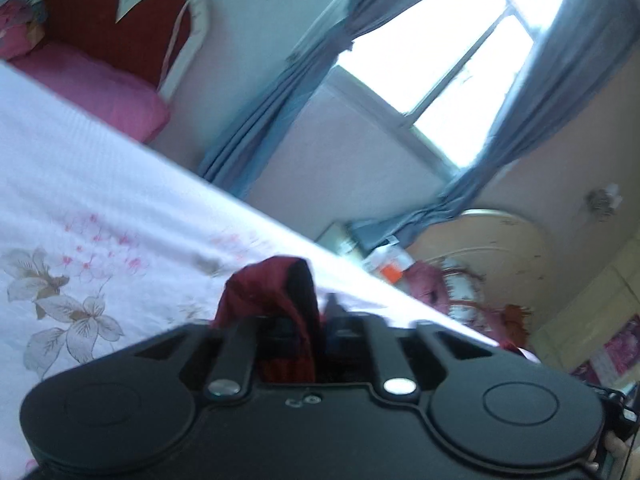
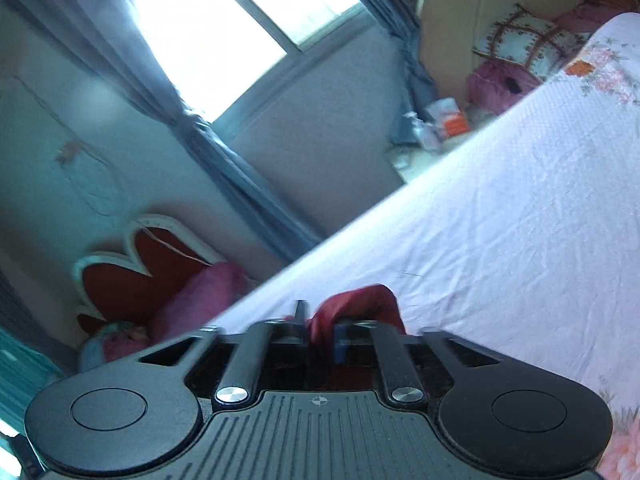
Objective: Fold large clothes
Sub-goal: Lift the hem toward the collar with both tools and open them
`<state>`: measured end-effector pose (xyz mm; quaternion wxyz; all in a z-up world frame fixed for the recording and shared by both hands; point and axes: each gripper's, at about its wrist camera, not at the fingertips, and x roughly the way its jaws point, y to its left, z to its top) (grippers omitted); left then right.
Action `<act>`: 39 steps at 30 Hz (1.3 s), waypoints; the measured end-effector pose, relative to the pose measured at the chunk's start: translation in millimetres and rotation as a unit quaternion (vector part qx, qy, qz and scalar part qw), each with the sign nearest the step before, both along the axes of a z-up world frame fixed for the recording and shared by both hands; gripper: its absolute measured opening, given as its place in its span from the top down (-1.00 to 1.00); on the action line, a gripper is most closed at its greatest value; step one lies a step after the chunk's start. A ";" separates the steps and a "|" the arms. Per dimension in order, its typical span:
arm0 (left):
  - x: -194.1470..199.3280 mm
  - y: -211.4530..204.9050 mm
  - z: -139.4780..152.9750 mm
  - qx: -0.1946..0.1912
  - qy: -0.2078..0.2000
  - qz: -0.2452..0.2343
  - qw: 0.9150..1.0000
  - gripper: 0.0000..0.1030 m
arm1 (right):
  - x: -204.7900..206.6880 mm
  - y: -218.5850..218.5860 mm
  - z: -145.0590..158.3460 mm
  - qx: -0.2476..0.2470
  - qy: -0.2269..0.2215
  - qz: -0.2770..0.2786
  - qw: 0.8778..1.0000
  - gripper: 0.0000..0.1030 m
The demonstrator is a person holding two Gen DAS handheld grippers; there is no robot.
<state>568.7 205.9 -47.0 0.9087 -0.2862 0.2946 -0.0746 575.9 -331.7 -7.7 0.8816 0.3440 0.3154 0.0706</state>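
A dark red garment [image 1: 276,292] is pinched in my left gripper [image 1: 308,320], and a bunched fold sticks up above the closed jaws. My right gripper [image 2: 318,326] is shut on another red part of the garment [image 2: 356,304]. Both grippers are held above a white bedspread with a flower print [image 1: 80,200], which also shows in the right wrist view [image 2: 500,220]. Most of the garment is hidden below the gripper bodies. Both views are tilted.
A red heart-shaped chair with pink cushions [image 1: 100,40] stands by the wall. A window with blue-grey curtains [image 1: 440,60] is behind the bed. A cream headboard [image 1: 492,248], pillows [image 2: 520,44] and a cluttered nightstand [image 2: 432,128] lie at the bed's far end.
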 end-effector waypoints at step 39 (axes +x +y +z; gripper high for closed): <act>8.0 -32.0 -27.4 0.285 -0.014 -0.005 0.958 -0.46 | 12.7 61.4 -81.2 -0.303 -0.004 0.031 0.953 -0.43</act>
